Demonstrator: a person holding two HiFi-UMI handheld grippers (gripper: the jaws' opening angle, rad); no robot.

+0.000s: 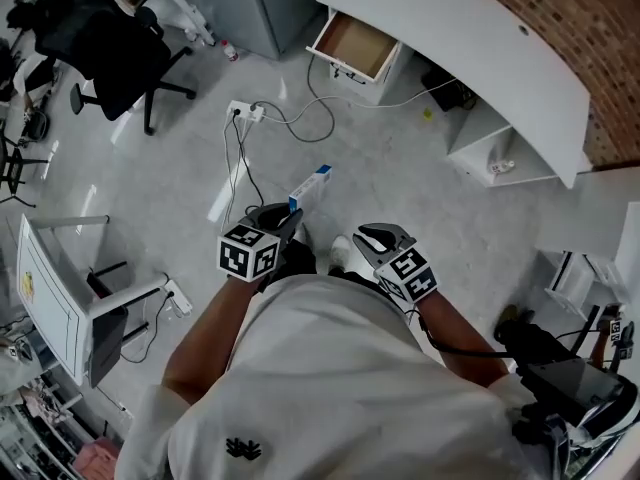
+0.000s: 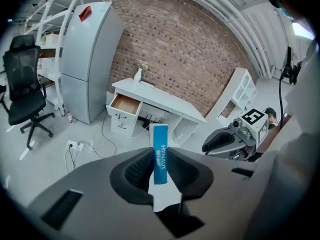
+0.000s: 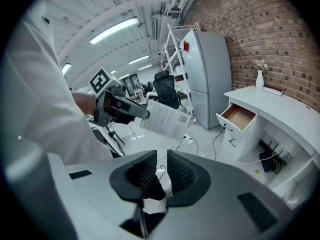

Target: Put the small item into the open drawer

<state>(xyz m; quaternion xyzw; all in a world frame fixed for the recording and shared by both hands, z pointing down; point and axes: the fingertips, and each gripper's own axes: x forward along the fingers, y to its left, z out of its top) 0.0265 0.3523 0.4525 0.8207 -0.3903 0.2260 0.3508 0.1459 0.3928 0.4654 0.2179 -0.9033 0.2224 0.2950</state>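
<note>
The small item is a slim blue and white box (image 1: pixel 311 184). My left gripper (image 1: pixel 281 215) is shut on it, and the box (image 2: pixel 159 146) stands upright between that gripper's (image 2: pixel 160 159) pads. The open drawer (image 1: pixel 352 46) of the white desk (image 1: pixel 480 38) lies ahead across the floor, with a bare brown inside (image 2: pixel 125 104). My right gripper (image 1: pixel 372 239) is carried beside the left one; its jaws (image 3: pixel 161 156) stand a narrow gap apart with nothing between them. The right gripper view also shows the left gripper (image 3: pixel 120 108), the box (image 3: pixel 166 118) and the drawer (image 3: pixel 239 116).
A power strip (image 1: pixel 245 113) with trailing cables lies on the floor between me and the desk. A black office chair (image 1: pixel 110 38) stands at the far left, a grey fridge (image 2: pixel 87 59) left of the desk, white shelving (image 1: pixel 500 158) to the right.
</note>
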